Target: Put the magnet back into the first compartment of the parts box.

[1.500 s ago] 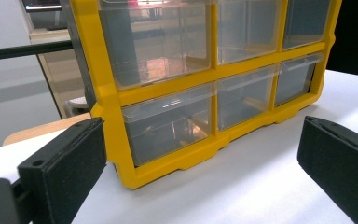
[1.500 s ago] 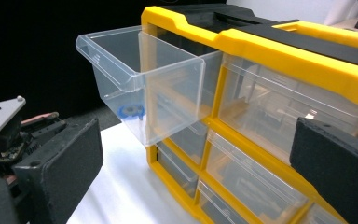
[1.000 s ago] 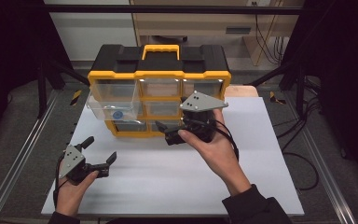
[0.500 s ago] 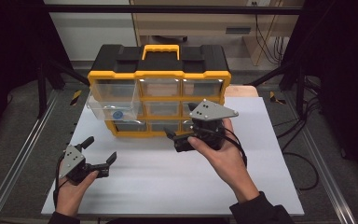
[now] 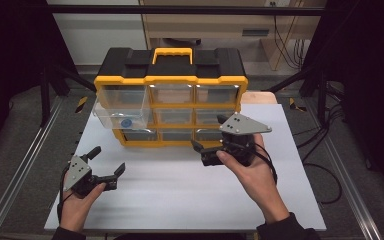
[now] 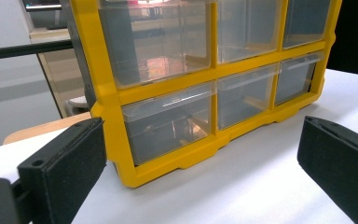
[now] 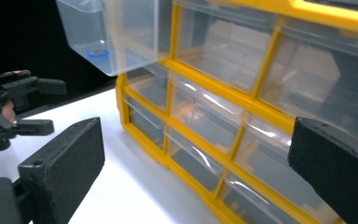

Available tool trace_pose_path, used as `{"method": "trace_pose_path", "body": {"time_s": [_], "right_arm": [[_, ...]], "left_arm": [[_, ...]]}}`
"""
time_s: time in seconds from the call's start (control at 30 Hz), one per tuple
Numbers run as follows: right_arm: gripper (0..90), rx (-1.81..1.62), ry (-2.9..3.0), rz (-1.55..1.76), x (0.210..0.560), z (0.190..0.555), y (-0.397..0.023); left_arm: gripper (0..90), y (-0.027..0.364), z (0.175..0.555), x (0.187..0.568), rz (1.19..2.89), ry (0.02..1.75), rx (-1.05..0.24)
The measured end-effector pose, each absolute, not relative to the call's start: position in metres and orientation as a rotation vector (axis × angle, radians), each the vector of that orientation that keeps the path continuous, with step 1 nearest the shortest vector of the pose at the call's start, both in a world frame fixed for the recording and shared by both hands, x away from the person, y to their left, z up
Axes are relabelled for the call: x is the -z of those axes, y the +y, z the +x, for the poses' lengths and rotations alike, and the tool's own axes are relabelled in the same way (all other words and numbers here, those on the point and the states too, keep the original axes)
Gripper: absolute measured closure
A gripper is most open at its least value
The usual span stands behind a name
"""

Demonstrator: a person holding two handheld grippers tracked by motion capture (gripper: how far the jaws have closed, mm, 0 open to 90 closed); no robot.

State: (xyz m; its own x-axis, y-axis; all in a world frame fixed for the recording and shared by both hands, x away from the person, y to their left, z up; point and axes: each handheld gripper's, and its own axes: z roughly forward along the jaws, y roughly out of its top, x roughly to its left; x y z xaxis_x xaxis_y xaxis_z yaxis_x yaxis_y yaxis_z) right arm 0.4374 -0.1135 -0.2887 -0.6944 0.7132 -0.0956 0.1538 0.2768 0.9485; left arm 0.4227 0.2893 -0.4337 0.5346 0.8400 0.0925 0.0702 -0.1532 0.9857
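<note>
High view: the yellow organiser (image 5: 171, 107) stands at the worktop's (image 5: 180, 195) far edge, one clear drawer (image 5: 121, 116) pulled out; the right hand-held gripper (image 5: 206, 151) hovers released just before it; the left hand-held gripper (image 5: 111, 167) gapes near the front-left corner.

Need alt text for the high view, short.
A yellow-and-black drawer organizer stands on a white table, its top-left clear drawer pulled out. Two hands hold open tongs in front: left tongs, right tongs.
</note>
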Motion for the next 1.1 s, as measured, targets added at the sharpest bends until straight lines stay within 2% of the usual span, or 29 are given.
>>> {"method": "trace_pose_path", "body": {"time_s": [0.6, 1.1], "right_arm": [[4.4, -1.412, 1.965, 0.918, 0.31, 0.441, -0.166], [4.3, -1.401, 1.916, 0.971, 0.319, 0.434, -0.191]], "left_arm": [[0.8, 0.288, 0.423, 0.434, 1.601, 0.794, -0.815], [0.7, 0.289, 0.423, 0.434, 1.604, 0.791, -0.817]]}}
